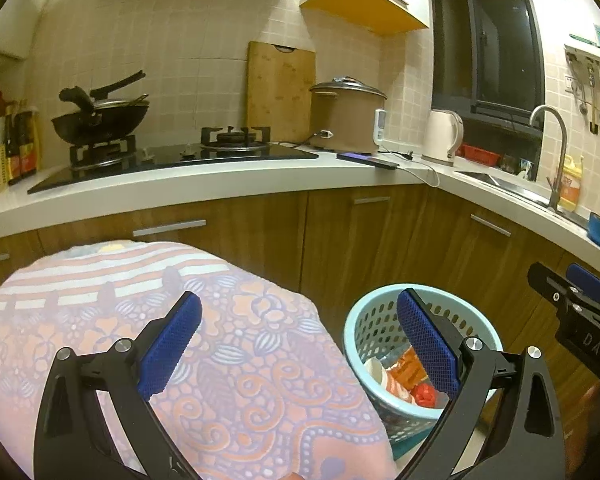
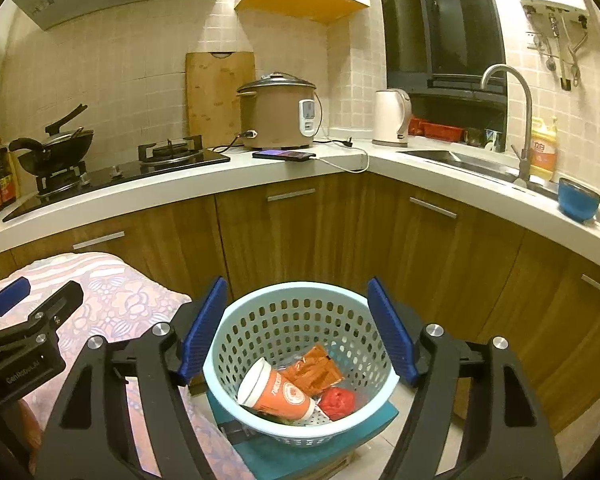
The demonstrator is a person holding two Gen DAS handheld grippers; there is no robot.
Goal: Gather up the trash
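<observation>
Left gripper (image 1: 300,344): nearest the left wrist camera; blue-padded fingers (image 1: 171,344) spread wide, released, holding nothing, hanging over the patterned cloth (image 1: 228,360).
Right gripper (image 2: 298,328): fingers likewise spread wide and empty, one to each side of the basket (image 2: 300,432) in the picture, above its rim, not touching it.
Right view only: the whole basket interior, the teal block (image 2: 372,420) it stands on, and the left gripper's side at the picture's left edge, over the cloth.
Left view only: the broad top of the cloth-covered surface; the basket is partly hidden behind the right-hand finger, and the right gripper shows at the far right edge.
Basket contents: an orange paper cup (image 2: 278,394) on its side, an orange wrapper (image 2: 316,372) behind it, a crumpled red piece (image 2: 338,402) to its right, all on the perforated bottom.
Basket place: on the floor just beside the cloth, in front of the wooden cabinets (image 2: 300,232).
Counter (image 2: 260,174): wok (image 2: 56,148) on the stove, rice cooker (image 2: 278,114), phone (image 2: 282,155) on a cable, kettle (image 2: 392,118), sink (image 2: 460,162), blue bowl (image 2: 579,199).
</observation>
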